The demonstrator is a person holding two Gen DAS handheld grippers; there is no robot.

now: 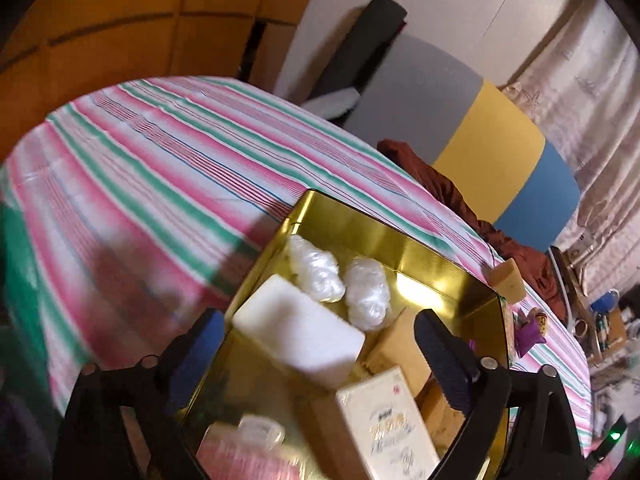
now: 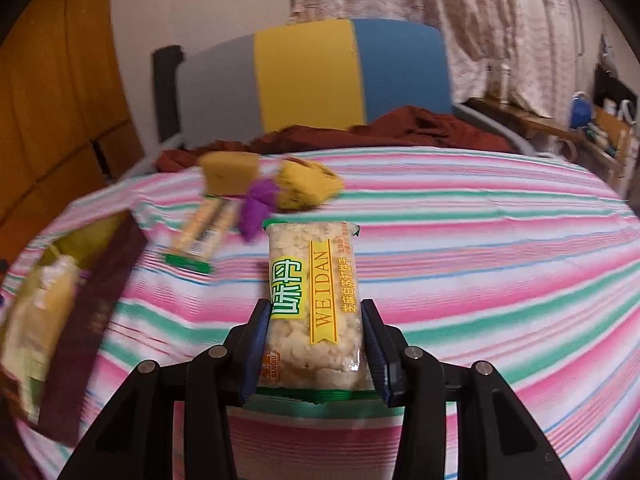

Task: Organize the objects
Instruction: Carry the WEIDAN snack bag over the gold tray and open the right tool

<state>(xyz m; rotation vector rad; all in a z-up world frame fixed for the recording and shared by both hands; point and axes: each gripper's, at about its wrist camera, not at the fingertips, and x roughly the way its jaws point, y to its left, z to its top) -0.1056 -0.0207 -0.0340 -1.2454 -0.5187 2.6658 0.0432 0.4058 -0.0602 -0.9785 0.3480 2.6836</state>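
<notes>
Glossy gold metal tin, striped cloth tablecloth, shiny plastic wrapper

Left gripper: jaws stood wide, empty, above the tin.
Gold tin: held a white block.

I see a pink, green and white striped tablecloth over the table. Behind it stands a grey, yellow and blue chair with rust-brown cloth draped on it, beside pale curtains.
</notes>
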